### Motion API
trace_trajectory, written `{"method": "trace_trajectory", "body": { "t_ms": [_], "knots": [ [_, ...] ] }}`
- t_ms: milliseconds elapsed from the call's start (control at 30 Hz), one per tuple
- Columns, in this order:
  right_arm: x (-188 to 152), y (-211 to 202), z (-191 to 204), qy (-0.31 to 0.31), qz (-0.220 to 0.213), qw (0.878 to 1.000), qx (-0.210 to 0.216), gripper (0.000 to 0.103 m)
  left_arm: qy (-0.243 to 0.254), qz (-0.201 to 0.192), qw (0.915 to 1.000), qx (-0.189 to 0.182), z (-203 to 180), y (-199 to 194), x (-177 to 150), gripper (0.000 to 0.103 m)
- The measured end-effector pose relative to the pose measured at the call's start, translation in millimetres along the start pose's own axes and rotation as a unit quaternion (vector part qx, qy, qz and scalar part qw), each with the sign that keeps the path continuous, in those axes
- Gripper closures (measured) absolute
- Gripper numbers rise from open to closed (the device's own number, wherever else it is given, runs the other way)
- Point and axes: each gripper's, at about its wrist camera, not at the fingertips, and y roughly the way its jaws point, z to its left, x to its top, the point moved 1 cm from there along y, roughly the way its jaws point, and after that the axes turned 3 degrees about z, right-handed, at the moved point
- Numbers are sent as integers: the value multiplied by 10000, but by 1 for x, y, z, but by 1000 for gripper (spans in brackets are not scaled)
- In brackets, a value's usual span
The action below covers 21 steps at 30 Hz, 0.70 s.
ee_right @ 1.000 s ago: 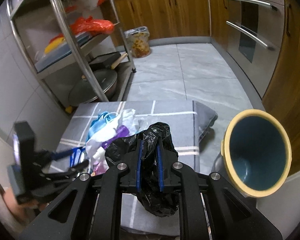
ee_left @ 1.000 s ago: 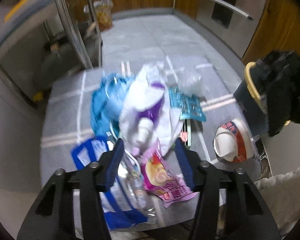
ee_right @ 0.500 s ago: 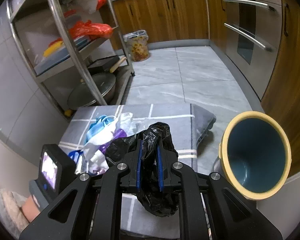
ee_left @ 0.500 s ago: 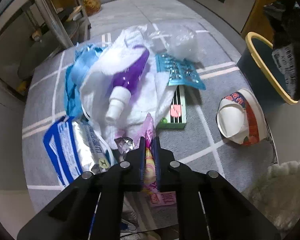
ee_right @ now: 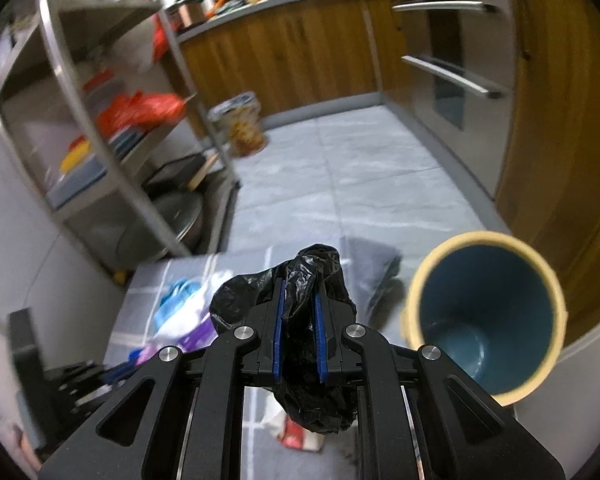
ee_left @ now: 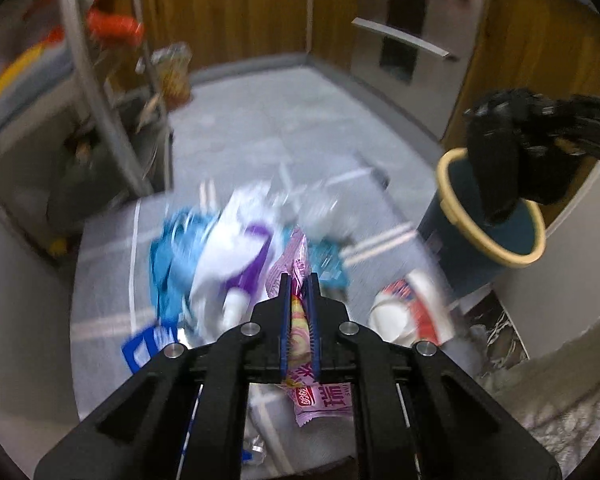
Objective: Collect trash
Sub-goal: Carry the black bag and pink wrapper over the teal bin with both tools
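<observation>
My left gripper (ee_left: 299, 280) is shut on a pink snack wrapper (ee_left: 320, 398), lifted above the litter on the grey mat (ee_left: 104, 276). Below it lie a white and purple bottle (ee_left: 242, 268), blue plastic (ee_left: 168, 256), a teal packet (ee_left: 328, 264) and a red and white paper cup (ee_left: 408, 312). My right gripper (ee_right: 300, 284) is shut on a crumpled black plastic bag (ee_right: 312, 392), held left of the dark blue bin (ee_right: 486, 312) with a cream rim. In the left wrist view that bag (ee_left: 500, 160) hangs over the bin (ee_left: 452, 216).
A steel shelf rack (ee_right: 112, 128) with pans and bags stands on the left. Wooden cabinets (ee_right: 292, 52) and an oven front (ee_right: 456, 68) line the back and right. A patterned bin (ee_right: 242, 128) stands on the tiled floor. A white cloth (ee_left: 560, 392) lies at the lower right.
My left gripper closed on the pink wrapper and lifted it off the mat. The right gripper with the black bag moved sideways toward the bin.
</observation>
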Motion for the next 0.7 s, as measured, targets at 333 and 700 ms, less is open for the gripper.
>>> {"method": "trace_trajectory", "body": {
  "t_ms": [333,700],
  "knots": [
    [27,-6,-80,840,-375,9918,-887,89,399,-377,9932,-1031,-63,-7,61,95],
    [30,12,-154,1525,-181,9748,-1619,89,713,-206,9796,-1868,-147,41,109,95]
  ]
}}
